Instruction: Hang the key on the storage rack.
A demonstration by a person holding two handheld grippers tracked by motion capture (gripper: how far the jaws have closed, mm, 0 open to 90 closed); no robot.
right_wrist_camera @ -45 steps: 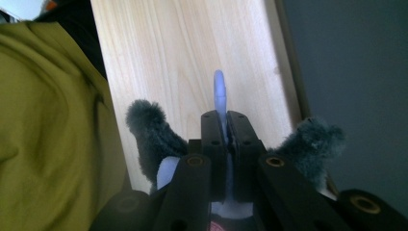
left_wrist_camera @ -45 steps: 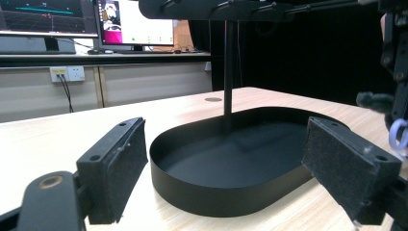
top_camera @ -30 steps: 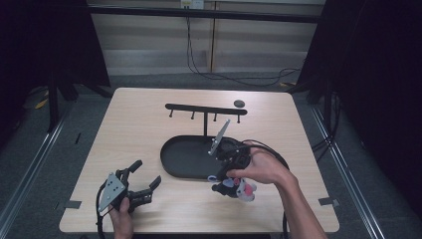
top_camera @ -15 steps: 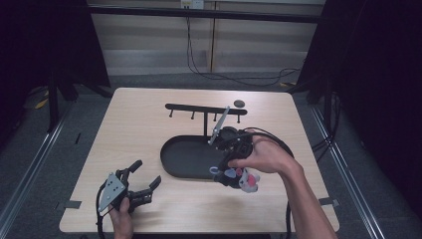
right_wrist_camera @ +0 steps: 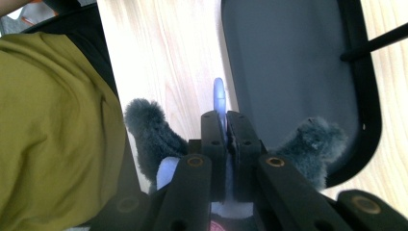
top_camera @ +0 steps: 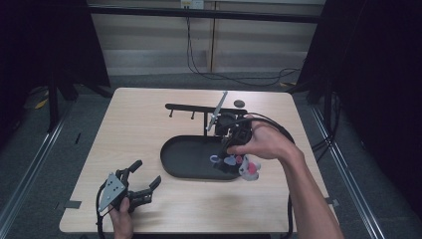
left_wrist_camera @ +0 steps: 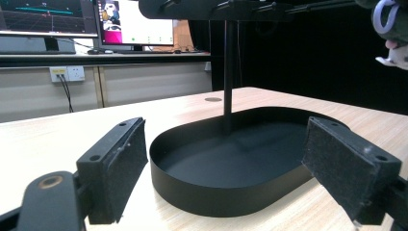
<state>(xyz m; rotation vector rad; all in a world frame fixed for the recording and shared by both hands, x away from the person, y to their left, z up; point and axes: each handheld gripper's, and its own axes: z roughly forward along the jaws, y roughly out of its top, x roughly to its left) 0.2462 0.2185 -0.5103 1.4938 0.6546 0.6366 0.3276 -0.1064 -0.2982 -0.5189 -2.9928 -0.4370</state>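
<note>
While we look down from the high view, our right tongs (top_camera: 225, 160) hold a plush toy (top_camera: 247, 167) above the black tray (top_camera: 183, 158) on the worktop (top_camera: 139, 129). Left gripper view: our left tongs (left_wrist_camera: 240, 178) gape apart, empty. Right gripper view: tongs clamped on the toy's loop (right_wrist_camera: 219, 98).

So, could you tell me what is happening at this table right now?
A person works with a gripper in each hand. The right gripper is shut on the pale blue loop of a small grey plush toy, held above the near right end of the black oval tray, whose stand carries a hook rail. The left gripper rests on the table with its jaws open, holding nothing.
</note>
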